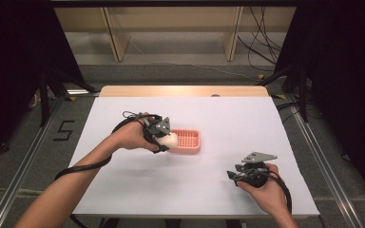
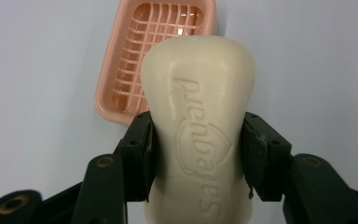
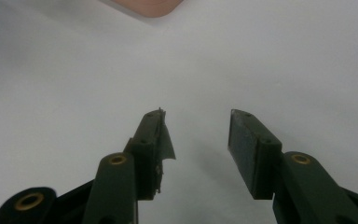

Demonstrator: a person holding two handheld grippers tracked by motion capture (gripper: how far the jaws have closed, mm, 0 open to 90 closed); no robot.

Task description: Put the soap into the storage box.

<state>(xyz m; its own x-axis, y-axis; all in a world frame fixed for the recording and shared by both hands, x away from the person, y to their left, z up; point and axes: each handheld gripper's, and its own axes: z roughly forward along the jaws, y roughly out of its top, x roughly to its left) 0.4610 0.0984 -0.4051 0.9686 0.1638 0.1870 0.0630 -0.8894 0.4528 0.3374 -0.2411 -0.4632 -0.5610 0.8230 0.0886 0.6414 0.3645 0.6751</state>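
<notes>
A cream bar of soap [image 2: 198,126] with raised lettering is clamped between the jaws of my left gripper [image 1: 164,141], which is shut on it. The soap [image 1: 168,140] hangs just at the left end of a pink slatted soap dish [image 1: 186,141] on the white table. In the left gripper view the soap dish [image 2: 135,60] lies beyond and slightly left of the bar. My right gripper [image 1: 234,175] rests low near the front right of the table, open, with nothing between its jaws [image 3: 196,135].
The white sheet [image 1: 218,118] covers the table, with a wooden strip [image 1: 180,90] at the far edge. A corner of the pink dish [image 3: 149,7] peeks in at the top of the right gripper view. Floor, cables and black frames surround the table.
</notes>
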